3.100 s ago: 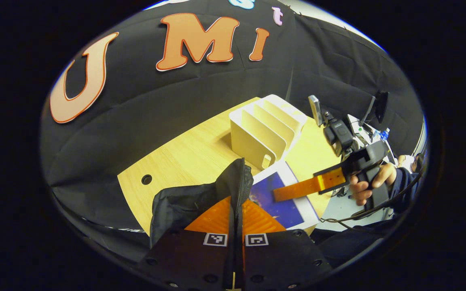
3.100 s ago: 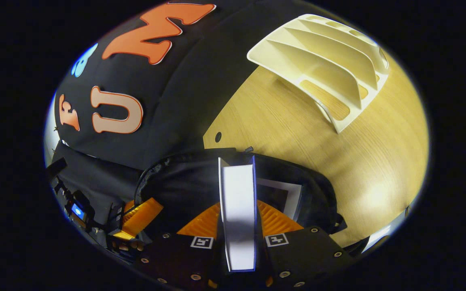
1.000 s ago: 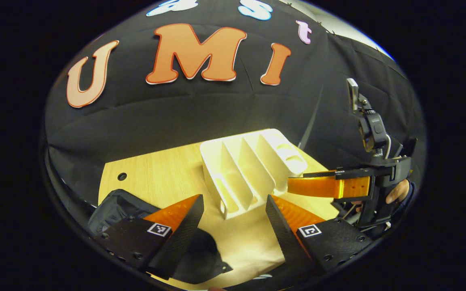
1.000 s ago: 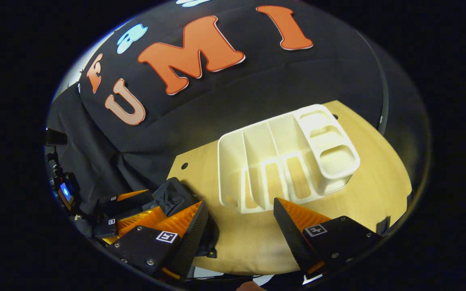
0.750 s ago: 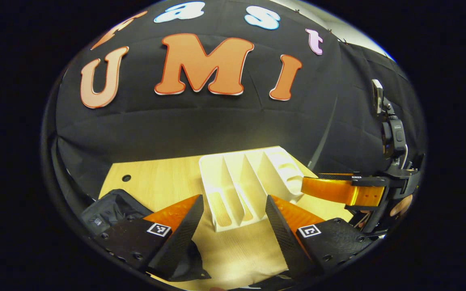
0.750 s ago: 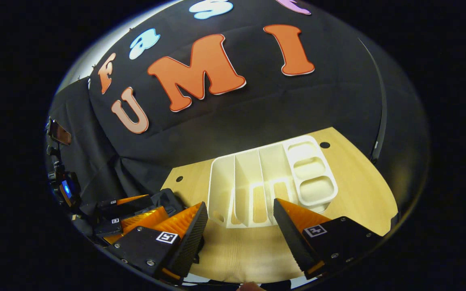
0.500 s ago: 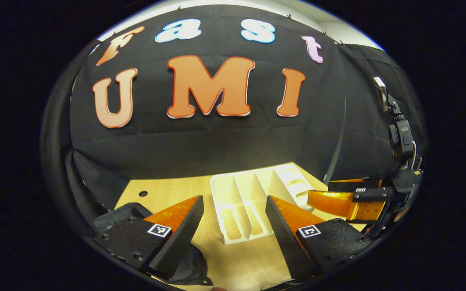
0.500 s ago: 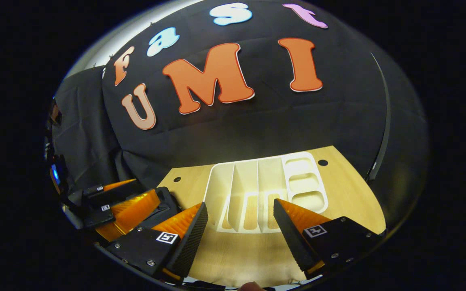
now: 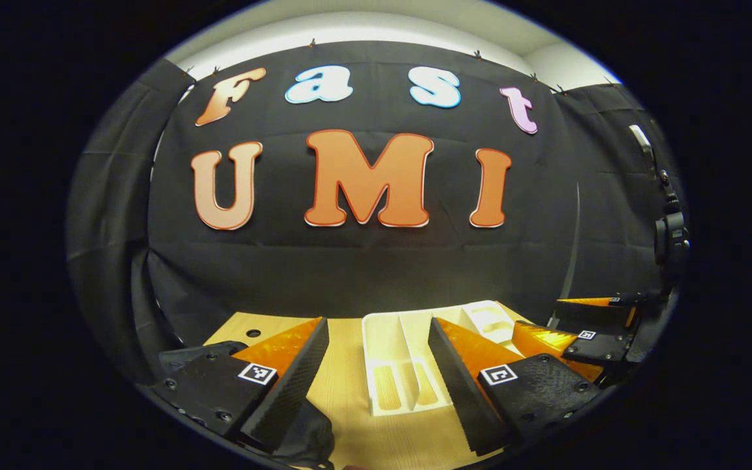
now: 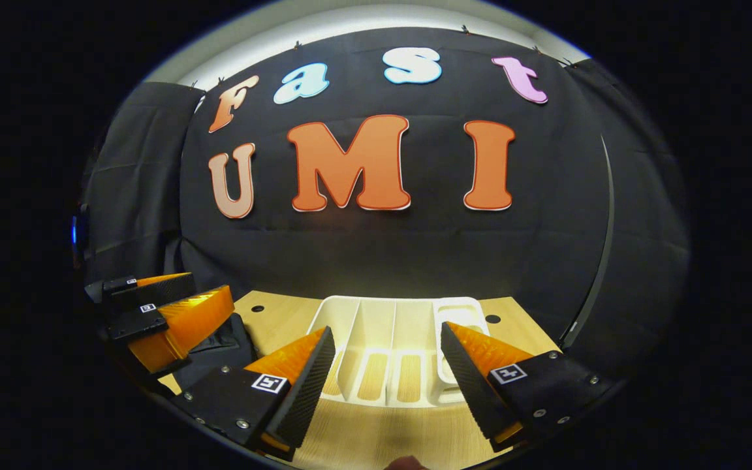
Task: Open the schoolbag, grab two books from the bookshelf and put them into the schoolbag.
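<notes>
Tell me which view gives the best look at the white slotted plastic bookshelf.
The right gripper view: the white slotted plastic bookshelf sits centred between the right gripper's open fingers, all slots visible and empty. In the left gripper view the shelf is partly hidden behind a finger of the left gripper.

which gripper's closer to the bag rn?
Left. The bag lies right under its finger; the right gripper sits over the rack, off to the bag's side.
</notes>
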